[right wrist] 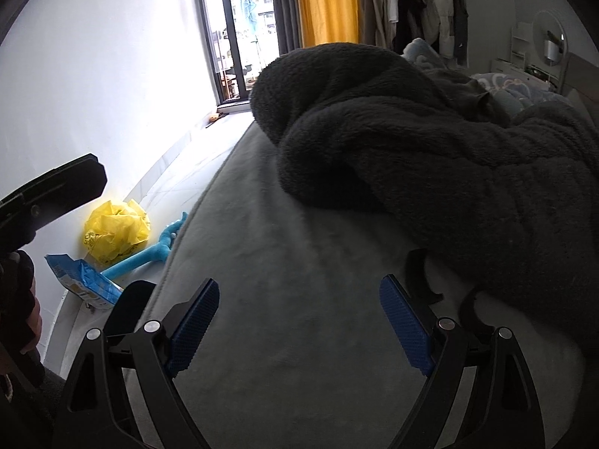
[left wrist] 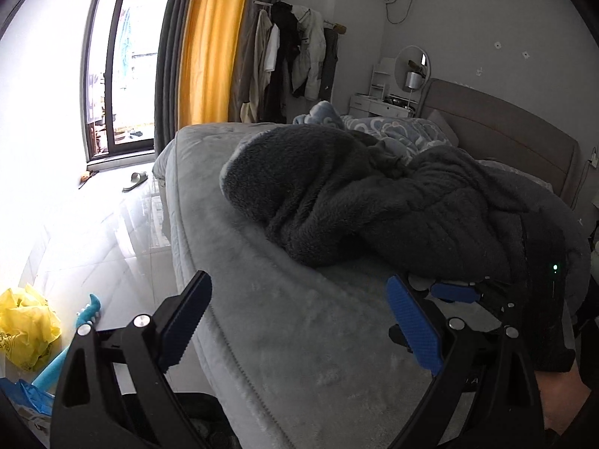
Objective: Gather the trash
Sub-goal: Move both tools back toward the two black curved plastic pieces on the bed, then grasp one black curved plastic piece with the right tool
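Holding both tools over the grey bed (right wrist: 299,299), we keep the left gripper (left wrist: 299,321) and right gripper (right wrist: 299,321) spread wide, nothing between their blue pads. Our trash lies on the floor beside the bed: a crumpled yellow bag (right wrist: 116,234) and a blue wrapper (right wrist: 84,280), with a blue plastic tool (right wrist: 149,250) beside them.

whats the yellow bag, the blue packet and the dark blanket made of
Yellow bag: thin plastic film, by its sharp crumples and slight sheen with light showing through. Blue packet: glossy printed plastic wrapper, probably; it is creased, with shiny highlights. Dark blanket: plush fleece, likely synthetic; matte, nubby pile in soft rolled folds.
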{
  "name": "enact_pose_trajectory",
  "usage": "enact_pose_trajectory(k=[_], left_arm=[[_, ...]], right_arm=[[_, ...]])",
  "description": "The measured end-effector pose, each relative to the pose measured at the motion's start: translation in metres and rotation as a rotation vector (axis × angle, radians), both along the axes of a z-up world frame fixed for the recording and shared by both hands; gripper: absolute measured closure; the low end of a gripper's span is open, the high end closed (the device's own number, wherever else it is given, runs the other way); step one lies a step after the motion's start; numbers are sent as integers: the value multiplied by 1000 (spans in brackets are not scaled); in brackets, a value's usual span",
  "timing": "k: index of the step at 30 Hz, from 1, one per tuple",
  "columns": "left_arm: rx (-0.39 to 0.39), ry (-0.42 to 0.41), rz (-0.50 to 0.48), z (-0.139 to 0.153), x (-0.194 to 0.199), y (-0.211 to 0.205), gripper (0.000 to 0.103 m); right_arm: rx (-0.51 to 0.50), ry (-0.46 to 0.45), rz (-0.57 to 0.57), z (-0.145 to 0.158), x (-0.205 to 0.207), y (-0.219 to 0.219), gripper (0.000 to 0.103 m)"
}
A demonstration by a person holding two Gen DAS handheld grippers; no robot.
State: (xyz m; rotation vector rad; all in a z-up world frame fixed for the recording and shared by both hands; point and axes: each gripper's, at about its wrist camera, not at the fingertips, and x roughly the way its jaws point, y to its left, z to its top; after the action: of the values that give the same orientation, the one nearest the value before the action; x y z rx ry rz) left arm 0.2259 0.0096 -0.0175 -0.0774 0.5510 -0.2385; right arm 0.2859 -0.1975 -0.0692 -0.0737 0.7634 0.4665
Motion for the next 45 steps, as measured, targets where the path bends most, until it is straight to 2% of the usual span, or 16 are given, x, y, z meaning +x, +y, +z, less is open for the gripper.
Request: enact_pose_trajectory(k=[12,16,23,26,27,29,32,45], left_arm=[[0,30,-139,-10,24,-52,7],[54,13,-184,-12,27,-68,7],[38,59,-244,-27,45,-87,7],[47,77,-265,-36,51,-98,7],[48,83,-271,-38,52,-101,7],[36,100,-288,-45,57,-109,7],[22,119,-302,-54,64,-120,7],[38,179,-358,-85,88,-162,7]], right_arm=[[-45,-76,-38,-4,10,-76,14],[-49,-74,-19,-12,24,-97,15],[-78,6,60,-37,47,-116,40],[-123,62,78,-54,51,-122,58],[-127,81,83,-60,52,-125,71],[-78,92,98,-62,50,-132,84],[-12,88,117,-53,42,-143,93],[49,81,108,-25,2,-194,93]])
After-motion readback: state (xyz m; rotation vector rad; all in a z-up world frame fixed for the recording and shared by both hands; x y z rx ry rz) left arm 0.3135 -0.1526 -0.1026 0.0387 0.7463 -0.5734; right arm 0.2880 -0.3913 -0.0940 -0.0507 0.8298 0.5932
